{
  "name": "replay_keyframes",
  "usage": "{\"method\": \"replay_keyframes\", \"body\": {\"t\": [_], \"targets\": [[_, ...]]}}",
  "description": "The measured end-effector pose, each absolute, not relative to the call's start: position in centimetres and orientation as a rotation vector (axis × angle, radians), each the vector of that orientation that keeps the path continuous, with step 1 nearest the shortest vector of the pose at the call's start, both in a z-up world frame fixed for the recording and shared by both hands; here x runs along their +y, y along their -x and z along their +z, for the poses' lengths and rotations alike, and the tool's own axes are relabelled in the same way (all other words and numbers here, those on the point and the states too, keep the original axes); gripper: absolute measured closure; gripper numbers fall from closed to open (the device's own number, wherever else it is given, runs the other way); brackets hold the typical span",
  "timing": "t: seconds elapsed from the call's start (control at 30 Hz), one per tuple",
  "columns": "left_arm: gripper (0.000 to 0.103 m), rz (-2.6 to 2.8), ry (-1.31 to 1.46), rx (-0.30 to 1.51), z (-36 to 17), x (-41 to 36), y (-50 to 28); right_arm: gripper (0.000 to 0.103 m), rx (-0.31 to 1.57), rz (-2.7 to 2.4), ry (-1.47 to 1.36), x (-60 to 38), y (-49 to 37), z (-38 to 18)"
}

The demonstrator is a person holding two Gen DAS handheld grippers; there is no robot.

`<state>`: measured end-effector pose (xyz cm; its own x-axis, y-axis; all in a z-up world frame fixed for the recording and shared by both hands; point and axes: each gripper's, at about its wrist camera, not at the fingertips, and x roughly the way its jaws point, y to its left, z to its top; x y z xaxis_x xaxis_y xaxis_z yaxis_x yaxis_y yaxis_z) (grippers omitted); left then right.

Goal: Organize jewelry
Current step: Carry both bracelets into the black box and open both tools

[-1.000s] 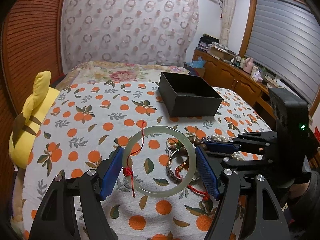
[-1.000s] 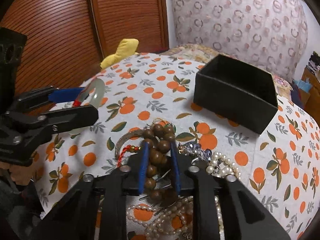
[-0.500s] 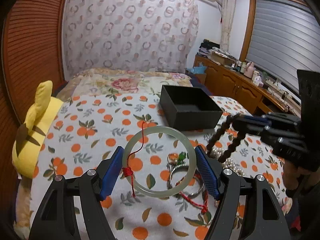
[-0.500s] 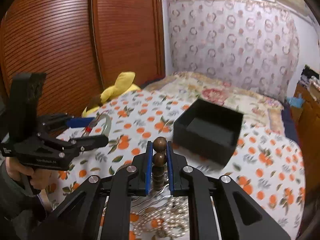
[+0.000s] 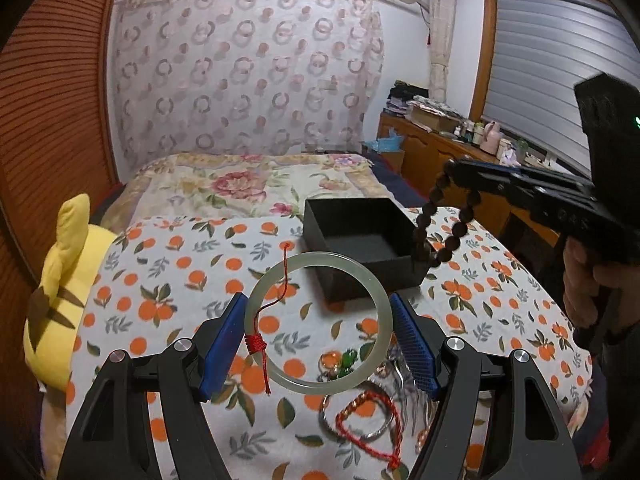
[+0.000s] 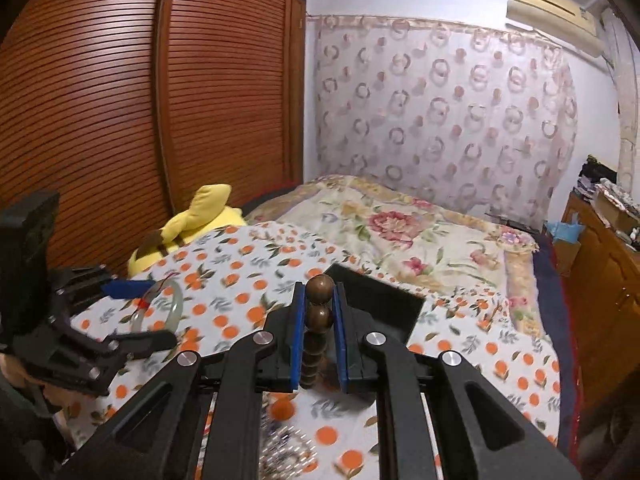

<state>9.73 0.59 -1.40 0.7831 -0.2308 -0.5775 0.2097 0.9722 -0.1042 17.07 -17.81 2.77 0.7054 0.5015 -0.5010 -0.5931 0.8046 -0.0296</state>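
Note:
My left gripper (image 5: 318, 320) is shut on a pale green jade bangle (image 5: 328, 257) with a red cord tied to it, one blue pad pressing each side. It hangs above the orange-print cloth, just in front of the open black box (image 5: 344, 202). My right gripper (image 6: 319, 292) is shut on a brown wooden bead bracelet (image 6: 319, 316). In the left wrist view that bead bracelet (image 5: 424, 224) dangles over the box's right near corner. From the right wrist view the box (image 6: 384, 296) lies straight ahead, partly behind the fingers, and the left gripper (image 6: 156, 312) is off to the left.
Loose jewellery (image 5: 360, 400) lies on the cloth below the left gripper: a red cord bracelet, a metal bangle, small charms. Pearls (image 6: 288, 452) show blurred under the right gripper. A yellow plush toy (image 5: 60, 292) sits at the bed's left edge. A wooden dresser (image 5: 440, 152) lines the right wall.
The right gripper pinched the bead bracelet out of the pile and lifted it high, toward the box. The left gripper rose a little with the bangle and moved closer to the box.

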Motion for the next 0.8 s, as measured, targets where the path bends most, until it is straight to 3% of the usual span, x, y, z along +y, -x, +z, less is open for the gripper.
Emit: {"method": "replay_keyframes", "body": {"t": [0.6, 0.63, 0.7, 0.8], "targets": [[0.034, -0.245, 0.008, 0.663, -1.8, -3.0, -17.0, 0.087, 0.683, 0.573, 0.125, -18.0, -24.1, -2.2], [0.034, -0.243, 0.004, 0.664, -1.8, -3.2, -17.3, 0.084, 0.699, 0.581, 0.115, -18.3, -24.3, -2.5], [0.034, -0.244, -0.003, 0.666, -1.8, -3.6, -18.0, 0.068, 0.700, 0.570, 0.108, -18.8, -24.1, -2.7], [0.034, -0.251, -0.013, 0.675, -1.9, -4.6, -19.2, 0.066, 0.685, 0.567, 0.087, -20.1, -23.7, -2.4]]}}
